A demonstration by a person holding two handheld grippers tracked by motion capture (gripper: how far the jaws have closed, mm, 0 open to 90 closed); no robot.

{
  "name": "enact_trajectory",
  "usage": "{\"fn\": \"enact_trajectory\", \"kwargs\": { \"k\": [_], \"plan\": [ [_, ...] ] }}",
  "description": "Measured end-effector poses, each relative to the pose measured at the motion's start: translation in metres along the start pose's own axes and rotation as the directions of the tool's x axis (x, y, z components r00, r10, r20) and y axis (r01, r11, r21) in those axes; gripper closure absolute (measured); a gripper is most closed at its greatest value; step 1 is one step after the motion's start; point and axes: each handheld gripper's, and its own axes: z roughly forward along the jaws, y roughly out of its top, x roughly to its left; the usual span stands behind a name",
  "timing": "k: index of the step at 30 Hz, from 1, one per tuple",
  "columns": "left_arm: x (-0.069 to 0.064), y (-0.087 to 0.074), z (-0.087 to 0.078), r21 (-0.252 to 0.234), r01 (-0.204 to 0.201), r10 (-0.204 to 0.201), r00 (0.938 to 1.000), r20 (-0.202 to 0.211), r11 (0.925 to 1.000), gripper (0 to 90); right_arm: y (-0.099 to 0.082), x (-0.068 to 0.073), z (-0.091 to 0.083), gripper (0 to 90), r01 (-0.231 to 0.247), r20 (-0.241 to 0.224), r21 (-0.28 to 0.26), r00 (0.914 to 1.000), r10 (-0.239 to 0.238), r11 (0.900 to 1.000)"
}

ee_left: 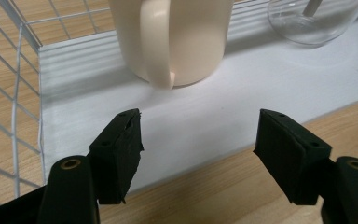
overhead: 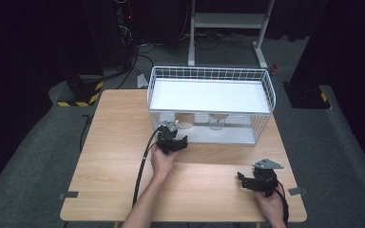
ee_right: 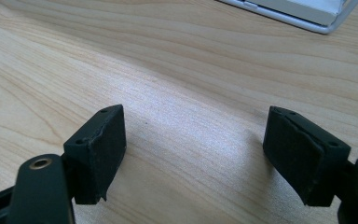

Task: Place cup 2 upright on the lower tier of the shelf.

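On the wooden table (overhead: pixel 123 156) stands a white wire rack (overhead: pixel 209 102) with two shelves. In the high view the left tool (overhead: pixel 172 140) sits at the front left edge of the rack's lower shelf (ee_left: pixel 242 112), held by the person's left hand (overhead: pixel 163 159). Its jaws stand apart with nothing between them. Just ahead of them, in the left gripper view, a cream mug (ee_left: pixel 177 37) stands upright on the lower shelf with its handle turned toward the tool, near the jaws but not touching them. To the mug's right a clear glass vessel (ee_left: pixel 314 21) rests on the same shelf. Farther right, the right tool (overhead: pixel 259 182) lies low over bare table near the front right corner, its jaws wide and empty.
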Motion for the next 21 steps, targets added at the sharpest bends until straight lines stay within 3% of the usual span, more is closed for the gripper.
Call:
{"fn": "enact_trajectory", "kwargs": {
  "k": [7,13,20,21],
  "plan": [
    [0.006,-0.002,-0.012,-0.038,0.044,-0.043,0.999,0.014,0.9983,31.6,0.0,0.0,0.0,21.5,0.0,0.0,0.0,1.0,0.0,1.0],
    [0.006,-0.004,-0.022,-0.042,0.016,-0.015,0.9997,0.019,0.999,30.8,0.0,0.0,0.0,21.5,-0.001,0.0,0.0,1.0,0.001,1.0],
    [0.005,-0.011,-0.031,-0.058,0.044,-0.042,0.9983,0.041,0.9973,31.1,0.0,0.0,0.0,21.5,-0.001,0.0,0.0,1.0,0.001,1.0],
    [0.006,-0.013,-0.033,-0.057,0.026,-0.024,0.9991,0.035,0.998,31.0,0.0,0.0,0.0,21.5,-0.001,0.0,0.0,1.0,0.001,1.0]
  ]
}}
